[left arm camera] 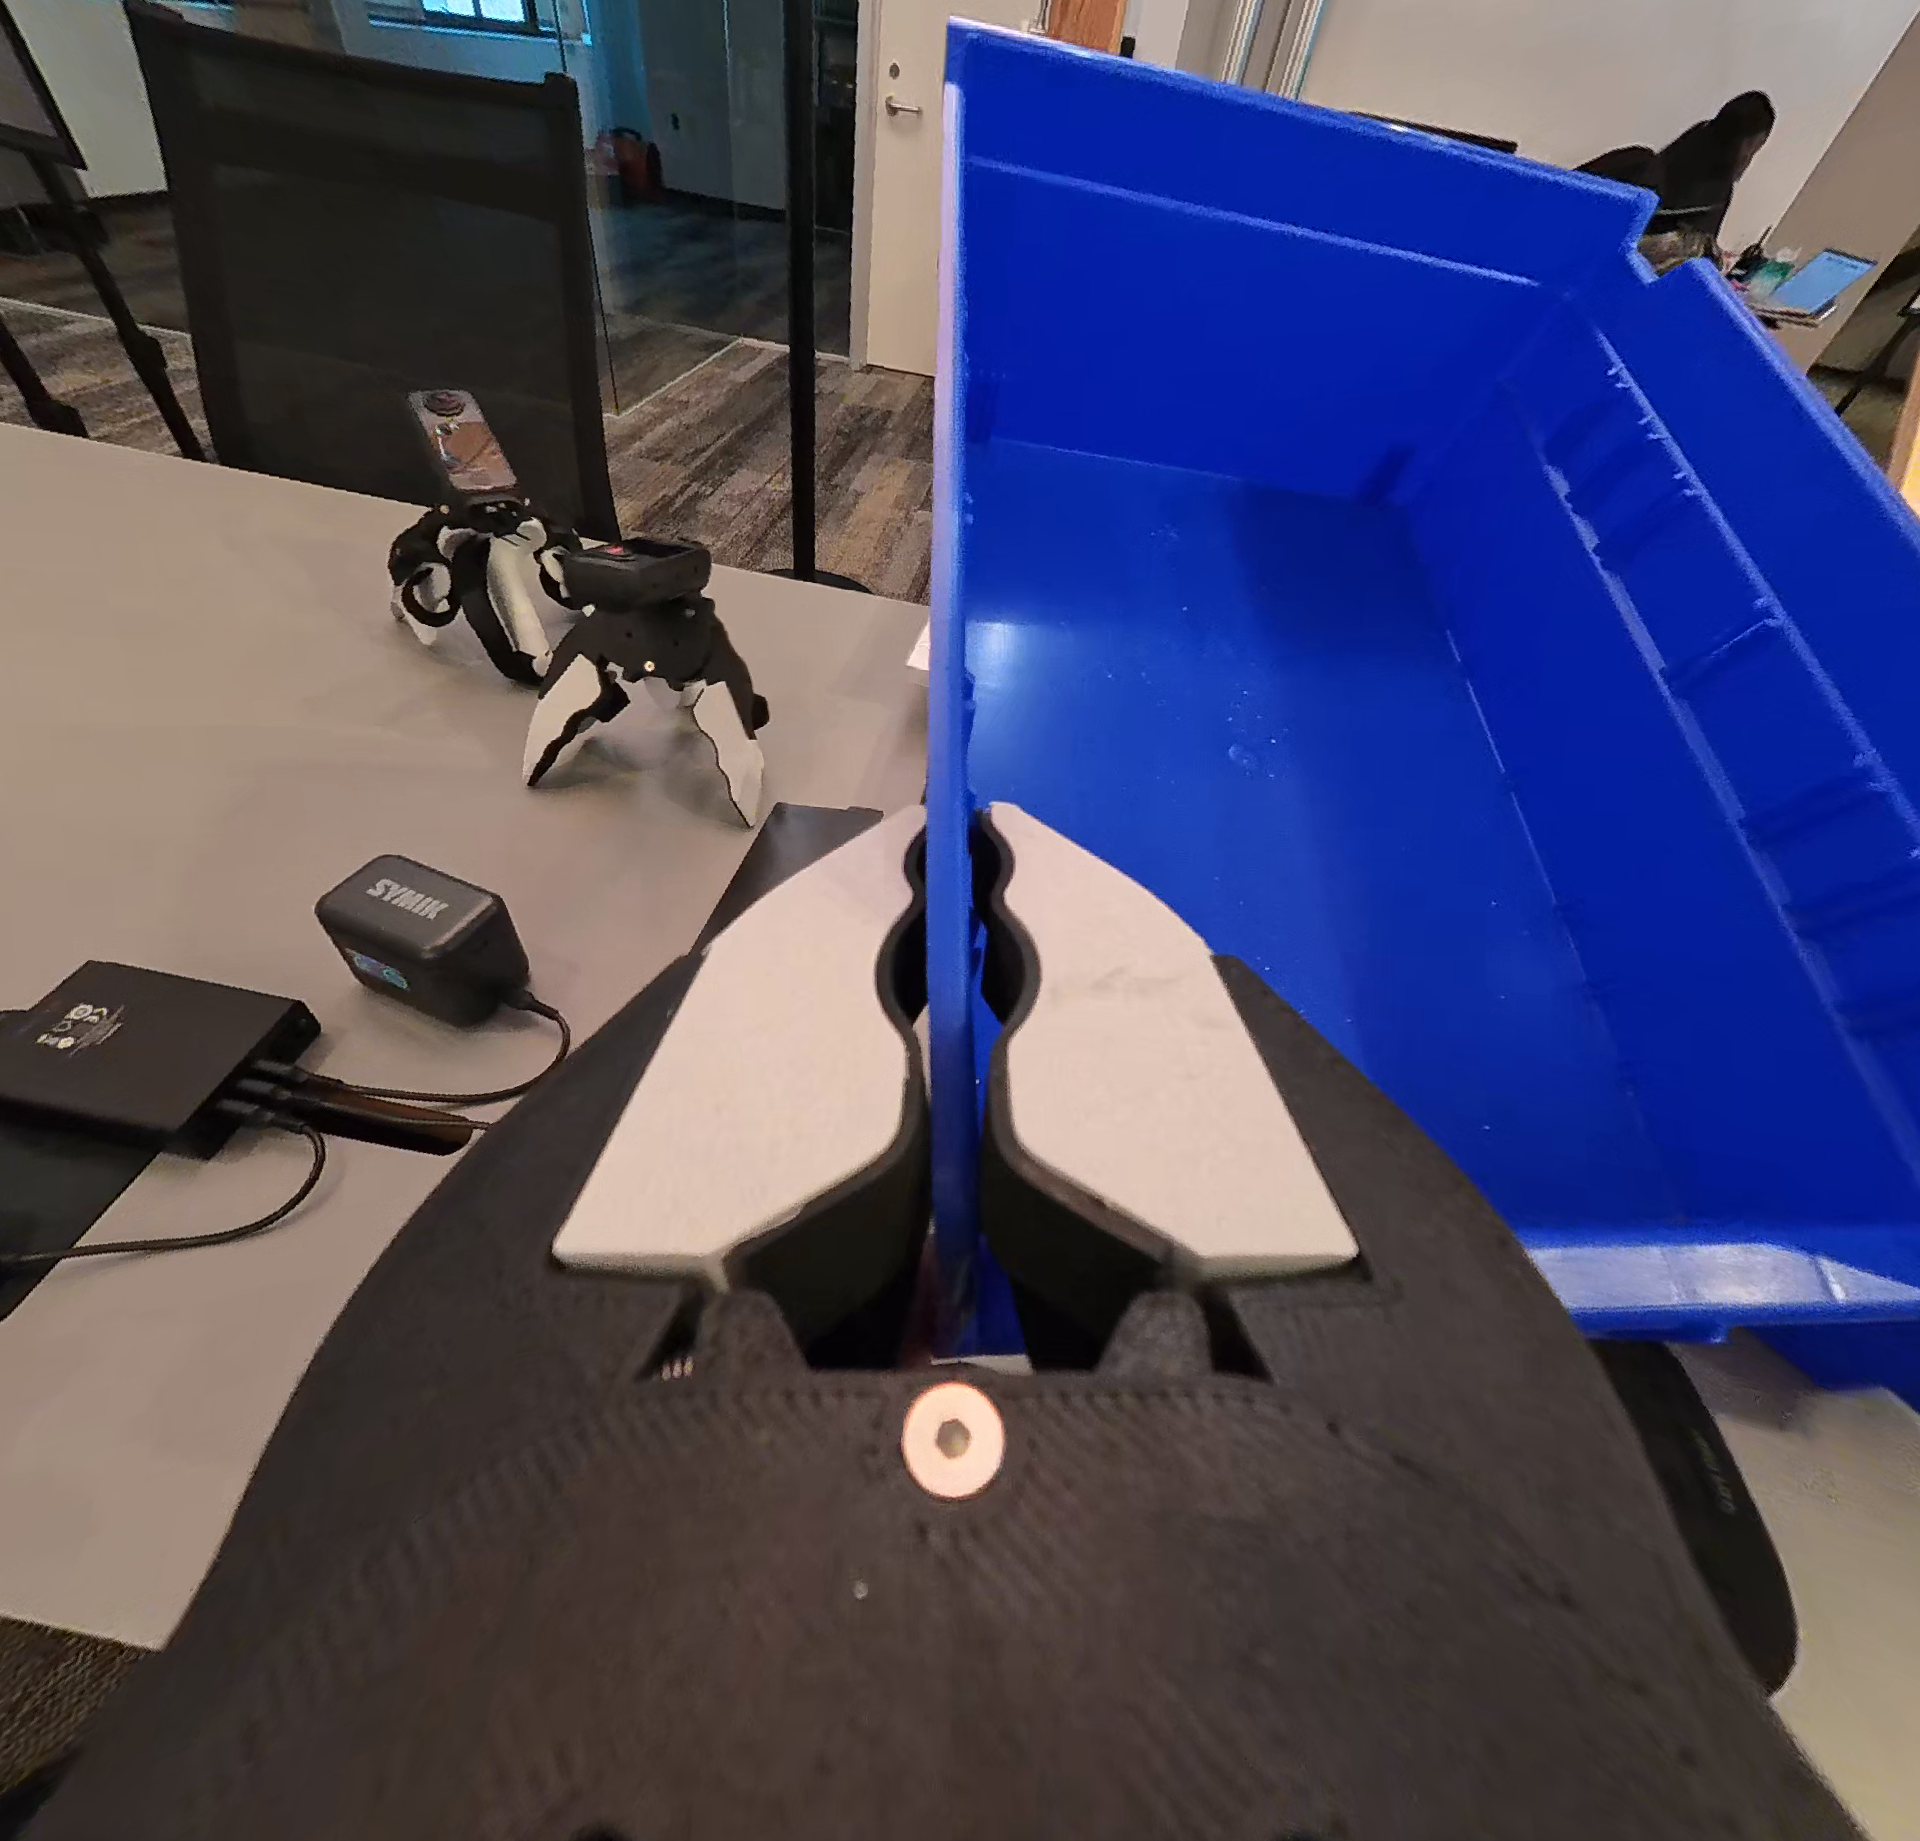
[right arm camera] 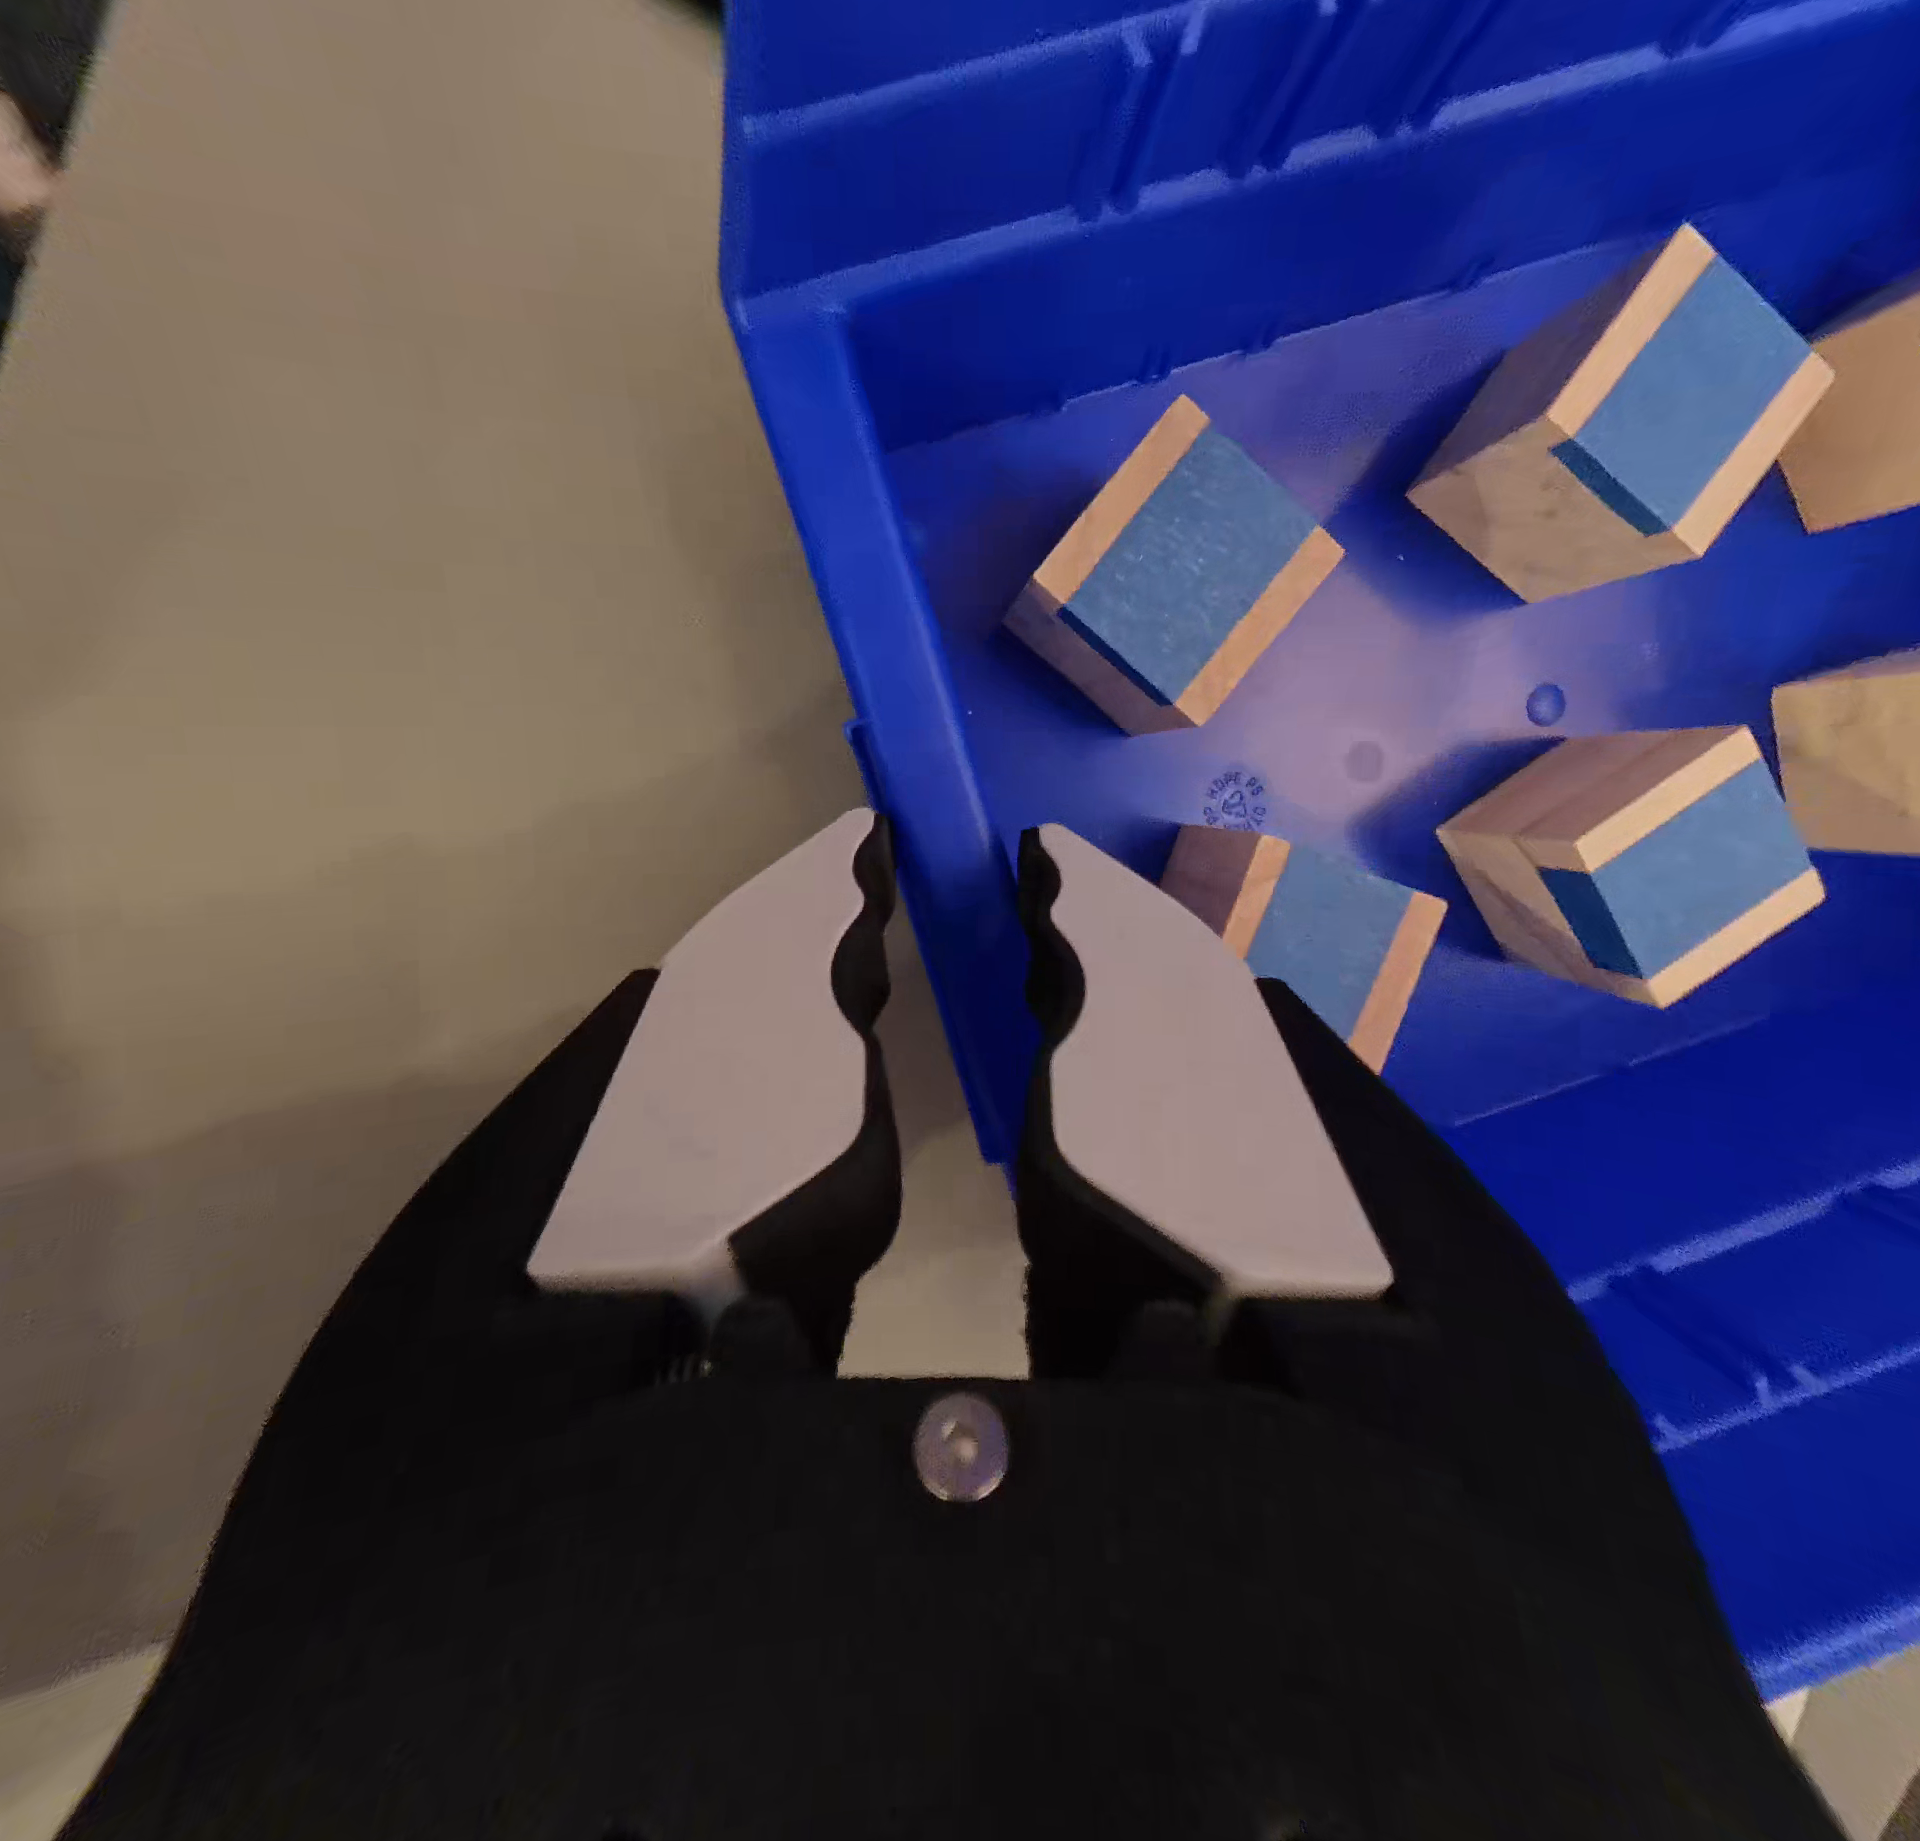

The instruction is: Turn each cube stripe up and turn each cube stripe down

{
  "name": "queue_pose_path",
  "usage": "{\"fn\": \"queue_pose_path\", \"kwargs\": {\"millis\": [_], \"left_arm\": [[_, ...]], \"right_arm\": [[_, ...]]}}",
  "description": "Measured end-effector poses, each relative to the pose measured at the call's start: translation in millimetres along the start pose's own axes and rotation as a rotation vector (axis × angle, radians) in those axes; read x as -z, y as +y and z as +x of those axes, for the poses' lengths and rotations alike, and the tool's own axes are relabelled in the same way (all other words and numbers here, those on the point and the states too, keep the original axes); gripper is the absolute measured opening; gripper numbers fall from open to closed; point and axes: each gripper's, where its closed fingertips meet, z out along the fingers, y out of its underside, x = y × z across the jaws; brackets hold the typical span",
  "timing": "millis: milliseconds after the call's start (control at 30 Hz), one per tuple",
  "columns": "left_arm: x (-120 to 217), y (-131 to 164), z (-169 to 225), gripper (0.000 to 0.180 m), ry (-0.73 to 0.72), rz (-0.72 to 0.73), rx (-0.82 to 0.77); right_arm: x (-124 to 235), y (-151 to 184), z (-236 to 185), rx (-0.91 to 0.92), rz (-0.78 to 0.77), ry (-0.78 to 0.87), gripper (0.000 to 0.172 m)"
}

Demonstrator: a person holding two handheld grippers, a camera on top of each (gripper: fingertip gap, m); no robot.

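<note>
Four striped cubes sit stripe-up in the blue bin, around 1 to 2 o'clock from the right tool, which straddles its wall part-open, while the left tool pinches a bin wall.

In the right wrist view, the right finger covers the lower corner of the nearest cube. Two plain cubes are cut off by the right edge, so their stripes cannot be told. The bin runs past the top and right edges. In the left wrist view, the bin wall hides the left gripper's inner pad faces. A far person is too small to make out.
</note>
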Motion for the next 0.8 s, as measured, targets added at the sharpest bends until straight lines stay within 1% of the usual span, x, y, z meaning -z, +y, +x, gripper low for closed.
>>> {"fn": "queue_pose_path", "kwargs": {"millis": [167,267,400,467,533,600,667,733,767,800], "left_arm": [[2.6,3.1,-11.9,0.005,-0.024,0.005,0.017],[4.5,4.0,-18.3,0.005,-0.041,0.009,0.023],[6.1,3.5,-22.8,0.005,-0.05,0.014,0.023],[7.0,3.0,-24.3,0.005,-0.052,0.019,0.026],[8.0,2.6,-25.2,0.005,-0.052,0.022,0.029],[9.0,1.4,-25.1,0.005,-0.049,0.026,0.029],[10.1,-0.6,-23.8,0.005,-0.048,0.035,0.025],[11.4,-3.3,-21.0,0.005,-0.047,0.047,0.02],[12.1,-5.3,-18.6,0.005,-0.047,0.057,0.016],[12.6,-7.4,-15.4,0.005,-0.047,0.067,0.01]], "right_arm": [[-24.5,-32.8,75.9,-0.191,0.004,0.079,0.023],[-40.4,-55.5,120.4,-0.317,-0.004,0.155,0.023],[-60.1,-84.9,168.1,-0.485,-0.017,0.235,0.023],[-68.3,-97.5,185.9,-0.55,-0.025,0.261,0.022],[-74.2,-105.9,201.1,-0.574,-0.023,0.298,0.023],[-76.9,-109.7,208.3,-0.602,-0.022,0.303,0.022],[-76.4,-111.0,211.2,-0.588,-0.006,0.324,0.023],[-61.3,-117.5,212.3,-0.587,0.075,0.378,0.055],[-48.4,-123.0,209.3,-0.602,0.133,0.391,0.063],[-32.8,-132.0,202.3,-0.626,0.216,0.372,0.067]]}}
